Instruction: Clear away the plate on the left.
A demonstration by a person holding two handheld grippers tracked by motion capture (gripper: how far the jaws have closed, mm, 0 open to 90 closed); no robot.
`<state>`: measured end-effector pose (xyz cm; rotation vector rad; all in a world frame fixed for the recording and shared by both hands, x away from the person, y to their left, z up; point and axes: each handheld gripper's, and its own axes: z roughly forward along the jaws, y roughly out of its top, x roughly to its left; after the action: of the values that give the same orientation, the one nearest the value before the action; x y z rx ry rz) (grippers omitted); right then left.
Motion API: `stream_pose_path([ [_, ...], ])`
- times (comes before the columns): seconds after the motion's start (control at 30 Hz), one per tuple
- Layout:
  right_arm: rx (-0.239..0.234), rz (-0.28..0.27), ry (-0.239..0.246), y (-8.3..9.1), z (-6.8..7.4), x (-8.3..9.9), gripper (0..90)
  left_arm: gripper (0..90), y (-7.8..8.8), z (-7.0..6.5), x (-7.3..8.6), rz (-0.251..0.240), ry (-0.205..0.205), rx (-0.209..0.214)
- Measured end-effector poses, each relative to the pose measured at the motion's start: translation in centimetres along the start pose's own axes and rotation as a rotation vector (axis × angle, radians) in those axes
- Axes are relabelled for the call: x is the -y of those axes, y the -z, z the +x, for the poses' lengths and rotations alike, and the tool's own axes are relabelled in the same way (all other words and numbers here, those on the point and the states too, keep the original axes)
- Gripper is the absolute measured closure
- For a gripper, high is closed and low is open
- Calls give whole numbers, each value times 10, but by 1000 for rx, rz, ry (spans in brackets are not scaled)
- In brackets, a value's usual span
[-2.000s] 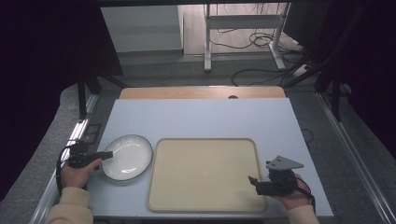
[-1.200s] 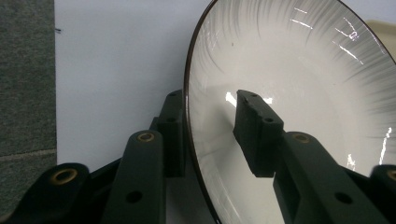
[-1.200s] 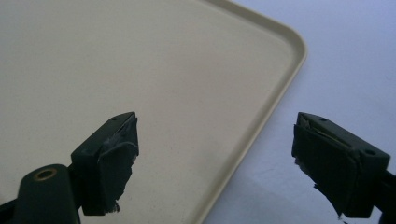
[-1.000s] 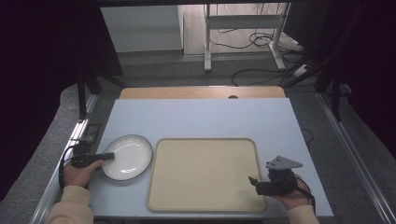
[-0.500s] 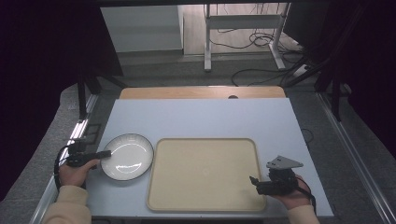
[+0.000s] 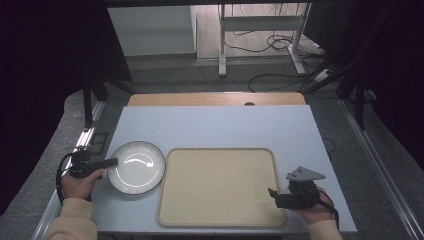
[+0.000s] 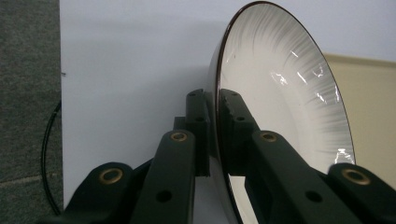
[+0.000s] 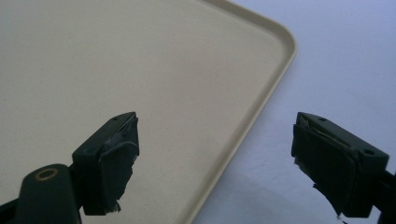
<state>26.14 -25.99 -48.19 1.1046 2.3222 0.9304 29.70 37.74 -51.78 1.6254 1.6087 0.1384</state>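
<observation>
Your left gripper pinches the white plate's left rim, near the desk's left edge. The beige tray lies just right of it. Your right gripper hangs spread over the tray's right rim.

High view looking forward and down over the table; gripper views riding close along their jaws, sharing its plate and tray.
</observation>
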Motion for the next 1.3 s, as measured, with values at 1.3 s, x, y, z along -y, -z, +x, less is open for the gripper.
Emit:
stream_pose_path([
  [1.3, -7, -13, -4, 0, -1, -1, 156, 823, 37, -12, -2, -168, 9, 27],
])
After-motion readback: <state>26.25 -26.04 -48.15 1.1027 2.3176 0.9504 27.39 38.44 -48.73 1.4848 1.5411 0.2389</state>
